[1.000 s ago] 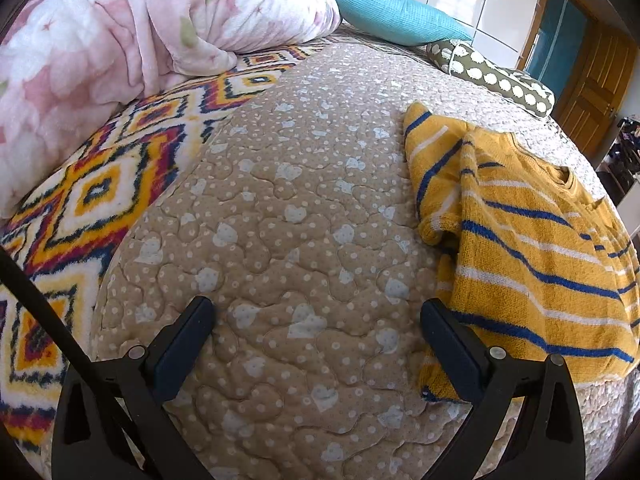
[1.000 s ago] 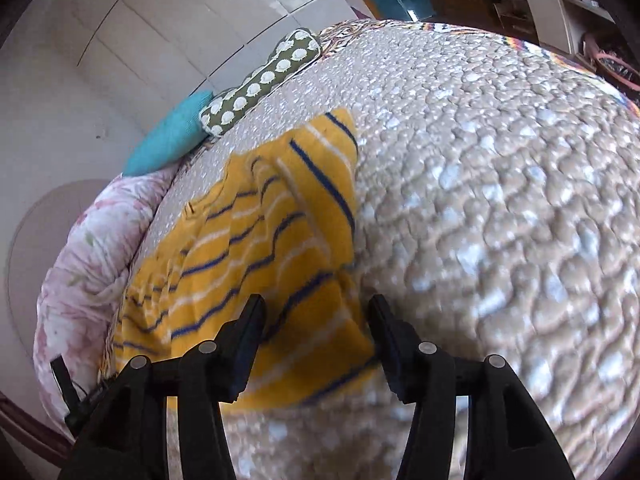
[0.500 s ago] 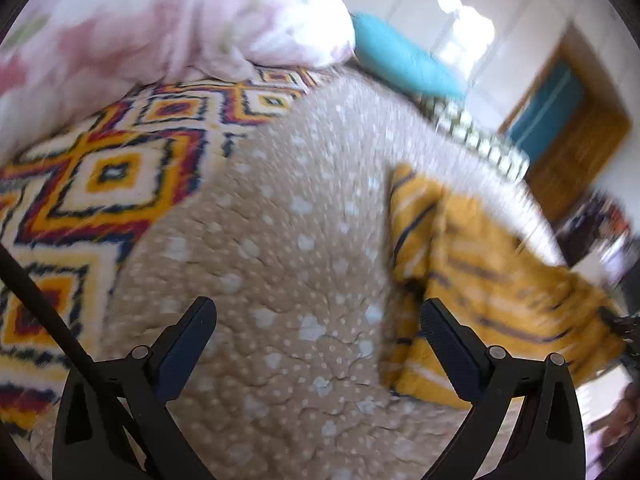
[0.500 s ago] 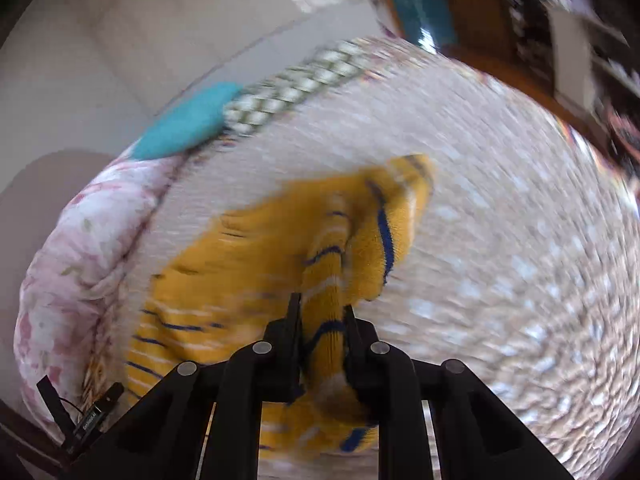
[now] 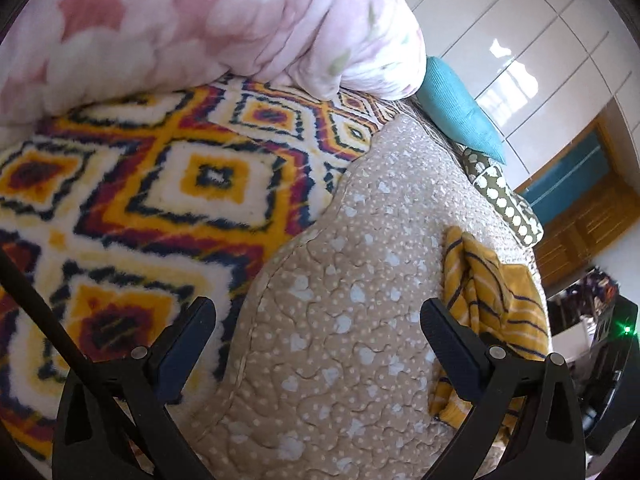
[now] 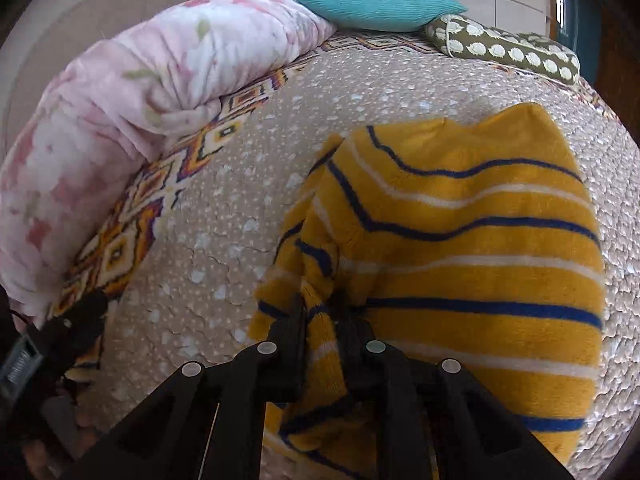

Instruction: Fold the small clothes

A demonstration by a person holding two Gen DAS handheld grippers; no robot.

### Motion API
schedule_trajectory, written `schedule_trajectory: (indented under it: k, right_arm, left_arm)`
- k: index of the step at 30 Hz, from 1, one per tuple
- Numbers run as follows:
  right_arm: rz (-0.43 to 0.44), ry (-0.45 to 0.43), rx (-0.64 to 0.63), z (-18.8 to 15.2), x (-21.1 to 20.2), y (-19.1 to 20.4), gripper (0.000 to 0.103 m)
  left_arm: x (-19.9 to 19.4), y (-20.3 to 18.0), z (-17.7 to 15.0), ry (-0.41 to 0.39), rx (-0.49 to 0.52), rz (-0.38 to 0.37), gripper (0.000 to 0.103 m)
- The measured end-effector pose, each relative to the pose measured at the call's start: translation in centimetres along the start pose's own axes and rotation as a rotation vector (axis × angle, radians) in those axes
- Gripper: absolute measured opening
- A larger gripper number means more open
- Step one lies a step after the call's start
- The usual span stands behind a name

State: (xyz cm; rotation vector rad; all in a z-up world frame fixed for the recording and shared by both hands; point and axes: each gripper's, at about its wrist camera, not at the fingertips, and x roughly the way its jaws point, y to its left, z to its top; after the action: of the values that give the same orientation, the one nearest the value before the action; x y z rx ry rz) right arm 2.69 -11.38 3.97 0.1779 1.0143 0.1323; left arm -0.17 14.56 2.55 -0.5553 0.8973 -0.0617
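Right hand-held gripper [image 6: 322, 312]: pitched down, jaws just closing, now nearly together, pads pinching a fold of sweater [image 6: 460, 248] between them. Left hand-held gripper [image 5: 318, 334]: pitched down, jaws wide apart, nothing between the fingers [image 5: 188, 340], clear of any cloth.

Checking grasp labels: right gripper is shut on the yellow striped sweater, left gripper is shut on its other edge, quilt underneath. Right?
Not quite. The left gripper is open and holds nothing; the left wrist view shows its jaws spread wide over the tan quilt, with the sweater off to its side. The rest stands: the right wrist view shows the right gripper shut on a fold of the yellow striped sweater.
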Motion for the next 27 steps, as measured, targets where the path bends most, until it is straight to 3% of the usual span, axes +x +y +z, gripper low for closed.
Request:
schedule_trajectory:
  k: [2,4,5,7,8,11,17,19,21,23,27]
  right_arm:
    - [0.004,0.002,-0.013,0.1,-0.3,0.4,0.018]
    - [0.066,0.005,-0.017,0.1,-1.0,0.7,0.033]
    - [0.123,0.007,-0.017,-0.1,-1.2,0.9,0.036]
    - [0.315,0.065,0.002,-0.7,-1.2,1.3,0.036]
    - [0.34,0.078,-0.001,-1.3,-1.4,1.8,0.036]
    - [0.309,0.043,-0.074,-2.6,-3.5,1.9,0.036]
    - [0.15,-0.079,-0.024,-4.3,-10.3,-6.0,0.037]
    - [0.056,-0.104,0.011,-5.0,-11.6,-9.7,0.047]
    - [0.022,-0.11,0.08,-5.5,-12.1,-13.1,0.058]
    - [0.031,-0.123,0.181,-5.9,-12.0,-16.3,0.061]
    - [0.143,-0.123,0.354,-5.9,-9.7,-20.9,0.064]
  left_arm:
    - [0.1,0.0,0.1,0.004,-0.002,-0.007,0.102]
    - [0.0,-0.1,0.1,-0.001,0.004,-0.002,0.102]
    - [0.0,-0.1,0.1,-0.005,0.006,0.002,0.102]
    - [-0.3,-0.1,-0.1,-0.013,0.008,0.002,0.102]
    - [-0.2,-0.1,-0.2,-0.014,0.01,0.003,0.102]
    - [-0.3,-0.7,-0.5,-0.021,0.039,0.009,0.102]
    - [0.2,-3.5,-1.7,-0.007,0.144,-0.007,0.102]
    - [0.5,-4.6,-2.5,0.013,0.177,-0.045,0.102]
    - [0.8,-5.7,-3.3,0.042,0.198,-0.097,0.102]
    - [1.3,-6.9,-4.0,0.075,0.223,-0.156,0.102]
    - [3.5,-10.1,-4.0,0.158,0.23,-0.264,0.102]
